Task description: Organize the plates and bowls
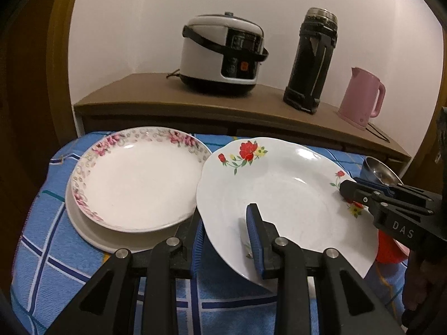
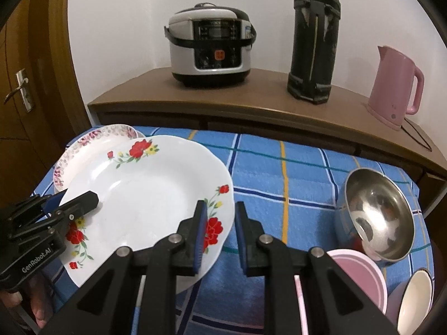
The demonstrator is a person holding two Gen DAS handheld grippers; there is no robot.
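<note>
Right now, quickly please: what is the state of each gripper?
Left gripper: closed on the rim of the red-flower plate.
Right gripper: closed on the same plate's opposite rim.

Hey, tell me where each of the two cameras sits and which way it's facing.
Left wrist: on the left gripper, looking along its fingers over the red-flower plate toward the rice cooker; the right gripper enters at right.
Right wrist: on the right gripper, facing likewise; the left gripper enters at left, a steel bowl at right.
Shared: plate, cooker, flask, pink kettle.
</note>
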